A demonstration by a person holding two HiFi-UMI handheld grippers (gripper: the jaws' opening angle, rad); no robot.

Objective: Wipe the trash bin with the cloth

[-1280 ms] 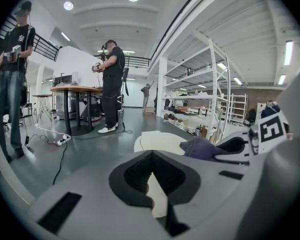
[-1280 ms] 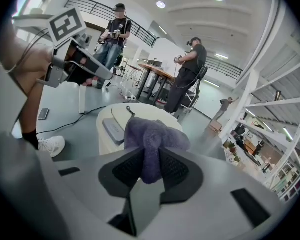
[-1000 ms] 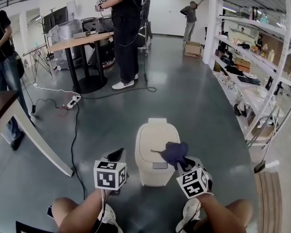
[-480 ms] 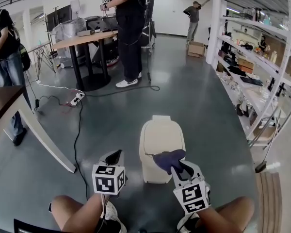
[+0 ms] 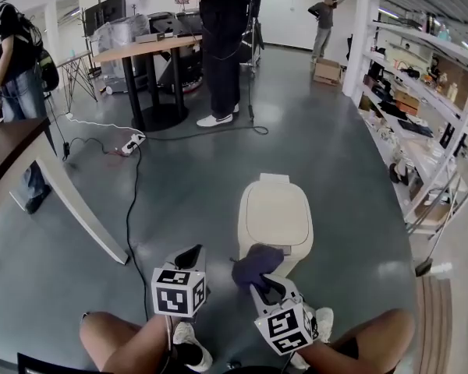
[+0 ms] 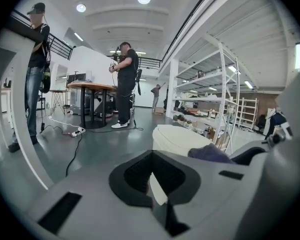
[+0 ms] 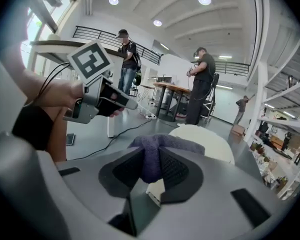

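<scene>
Cloth (image 5: 255,265), purple, pinched in right gripper (image 5: 267,285), at front edge of trash bin (image 5: 274,213). Left gripper (image 5: 189,255) pressed together, empty, beside bin.

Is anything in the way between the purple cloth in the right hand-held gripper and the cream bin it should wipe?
Nothing visible does. The right hand-held gripper holds the purple cloth at the near edge of the cream plastic trash bin, whose closed lid is bare. The left hand-held gripper hangs aside, clear of it.

A person (image 5: 225,45) in black stood beside a wooden table (image 5: 140,49). A power strip (image 5: 132,143) lay on the grey floor (image 5: 327,170), with white shelving (image 5: 452,53) opposite.
</scene>
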